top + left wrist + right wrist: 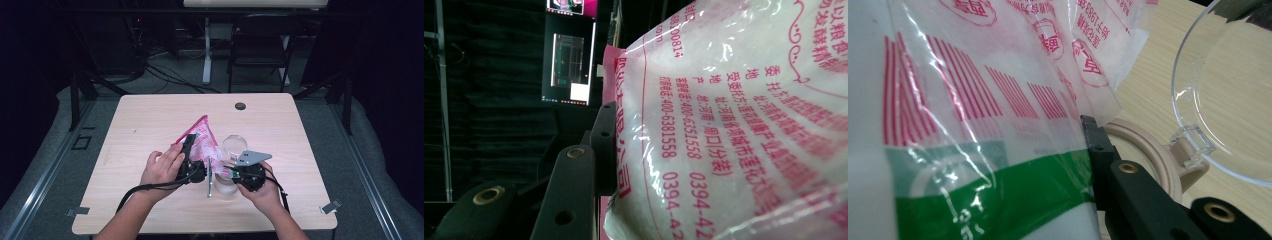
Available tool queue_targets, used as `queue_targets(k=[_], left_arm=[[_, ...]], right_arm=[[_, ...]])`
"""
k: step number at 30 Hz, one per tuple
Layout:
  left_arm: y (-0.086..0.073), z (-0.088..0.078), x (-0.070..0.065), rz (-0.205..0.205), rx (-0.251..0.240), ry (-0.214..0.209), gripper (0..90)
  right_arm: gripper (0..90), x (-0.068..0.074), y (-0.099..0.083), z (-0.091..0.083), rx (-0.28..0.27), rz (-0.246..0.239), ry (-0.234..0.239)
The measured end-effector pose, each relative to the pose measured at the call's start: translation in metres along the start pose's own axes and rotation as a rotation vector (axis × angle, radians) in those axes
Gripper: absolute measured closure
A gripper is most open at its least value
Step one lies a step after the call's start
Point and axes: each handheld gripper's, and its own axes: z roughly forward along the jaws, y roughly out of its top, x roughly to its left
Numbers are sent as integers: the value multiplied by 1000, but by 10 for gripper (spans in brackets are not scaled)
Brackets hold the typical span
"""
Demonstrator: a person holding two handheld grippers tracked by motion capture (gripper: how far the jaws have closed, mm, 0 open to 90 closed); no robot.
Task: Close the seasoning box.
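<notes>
A pink-and-white printed plastic bag (202, 136) of white grains is held tilted above the table. My left gripper (191, 144) is shut on its upper part; in the left gripper view one black finger (601, 145) presses the bag (734, 125). My right gripper (223, 169) is shut on the bag's lower corner; in the right gripper view its finger (1098, 145) lies against the film (973, 100). Under the bag's corner stands a clear jar (225, 186) with a beige rim (1143, 150). Its clear hinged lid (235, 144) (1228, 100) is swung open.
The wooden table (150, 115) has a small black round cap (240, 106) near its far edge. A dark chair (260, 45) and a table leg stand beyond it on the grey floor. A monitor glows in the background of the left gripper view.
</notes>
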Motion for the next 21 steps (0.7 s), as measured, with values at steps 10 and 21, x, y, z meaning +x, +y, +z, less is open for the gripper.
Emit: queue_targets(k=[10, 21], left_arm=[[0, 0, 1, 3, -3, 4, 628], [2, 0, 1, 8, 2, 2, 628]], right_arm=[[900, 0, 0, 0, -2, 0, 0], [900, -1, -1, 1, -2, 3, 1]])
